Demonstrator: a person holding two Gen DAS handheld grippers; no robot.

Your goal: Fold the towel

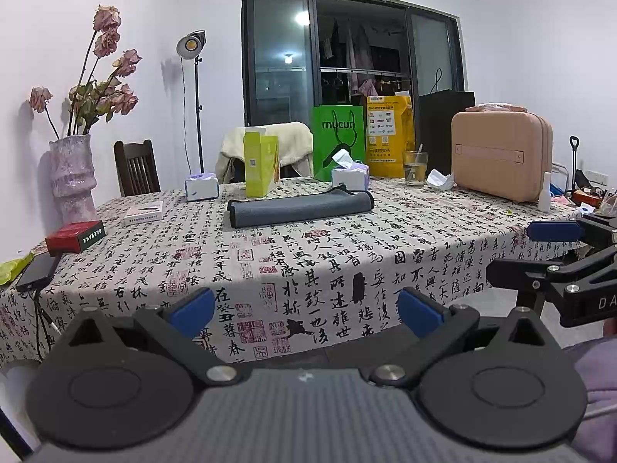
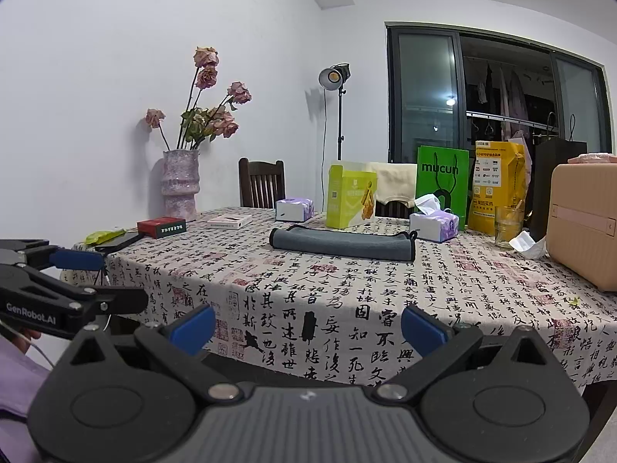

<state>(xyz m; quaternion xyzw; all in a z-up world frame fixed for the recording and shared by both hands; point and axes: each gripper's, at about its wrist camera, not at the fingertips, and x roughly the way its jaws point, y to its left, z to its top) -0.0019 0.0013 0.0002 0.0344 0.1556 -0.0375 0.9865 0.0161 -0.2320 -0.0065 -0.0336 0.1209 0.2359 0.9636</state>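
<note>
Grey towel [image 1: 300, 207] lies at 12 o'clock, long axis 9-to-3, well beyond both spread, empty claws, left claw [image 1: 305, 308] and right claw [image 2: 307, 328].

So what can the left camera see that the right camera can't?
Only the left wrist view shows the small white bottle beside the pink case and the cluttered floor stuff at far right. Only the right wrist view shows the case cut off at its edge and more bare wall. Both show the grey towel folded on the table, the vase of dried roses, the green bag, and both open tongs, left and right.
</note>
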